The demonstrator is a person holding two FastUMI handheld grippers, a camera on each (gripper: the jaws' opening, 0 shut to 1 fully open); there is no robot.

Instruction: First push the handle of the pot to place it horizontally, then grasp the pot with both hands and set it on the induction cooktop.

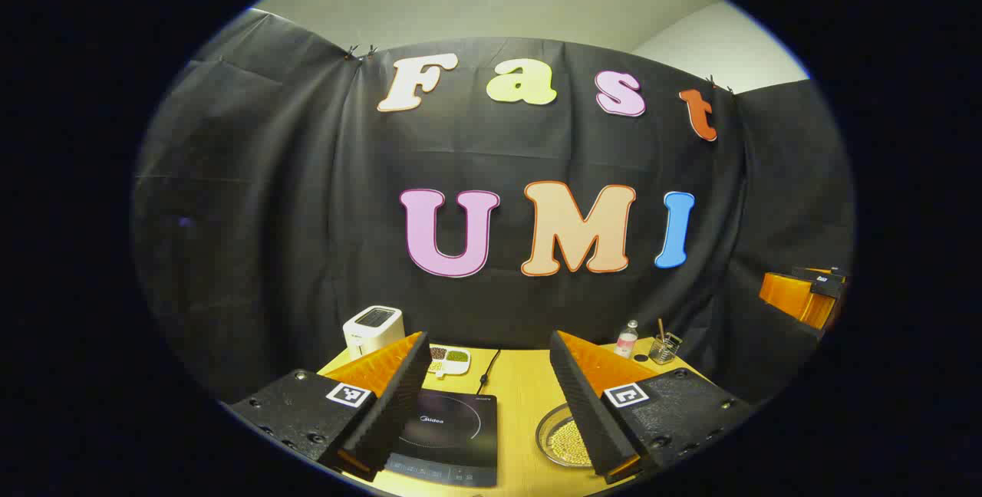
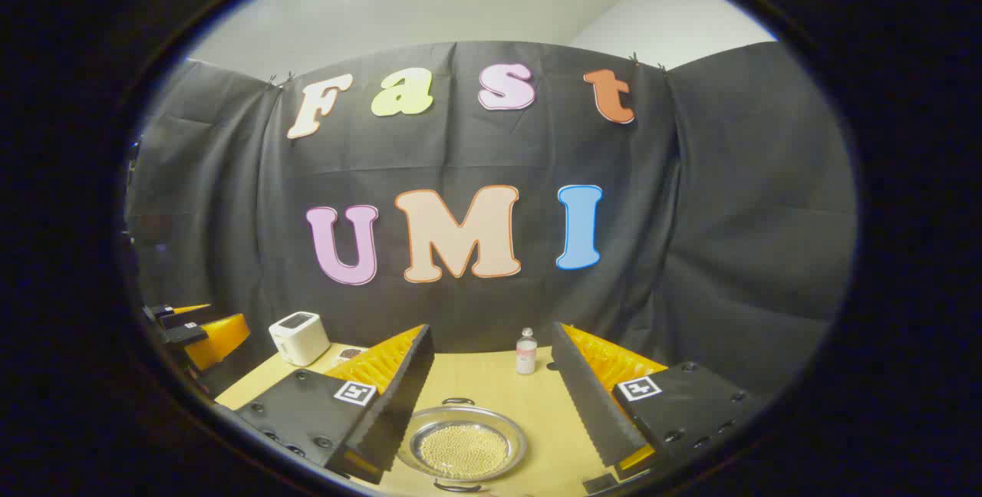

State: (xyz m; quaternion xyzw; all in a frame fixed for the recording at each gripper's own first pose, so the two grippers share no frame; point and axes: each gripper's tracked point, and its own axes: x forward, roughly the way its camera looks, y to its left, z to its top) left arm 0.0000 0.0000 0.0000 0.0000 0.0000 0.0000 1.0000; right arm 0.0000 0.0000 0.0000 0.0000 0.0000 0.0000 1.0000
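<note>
The pot (image 2: 466, 447), a shallow metal vessel filled with small pale beads, is seen in the right gripper view at 6 o'clock, resting on the yellow worktop (image 2: 529, 393) between the spread fingers of the right gripper (image 2: 491, 397); one small loop handle (image 2: 458, 401) is seen at its far rim and another at its near rim. In the left gripper view the pot (image 1: 566, 439) is found at about 5 o'clock, partly hidden behind one finger of the left gripper (image 1: 487, 397). The induction cooktop (image 1: 453, 436) is seen just left of it, at 6 to 7 o'clock, lying flat on the worktop (image 1: 522, 390) and apart from the pot, with a dark cable (image 1: 489, 368) running away from its far edge. The jaws of both grippers are held released, wide apart, with nothing between them being touched. Farther back in the left gripper view, a white toaster (image 1: 374, 330) is placed at 7 o'clock near the wall, a divided white dish (image 1: 449, 360) of assorted beans stands just beyond the cooktop, and a small clear bottle (image 1: 627, 339) and a glass holder (image 1: 664, 347) with sticks are set at the far corner around 4 o'clock. In the right gripper view the toaster (image 2: 299, 337) lies at 8 o'clock and the bottle (image 2: 526, 351) just beyond the pot at 6 o'clock.
</note>
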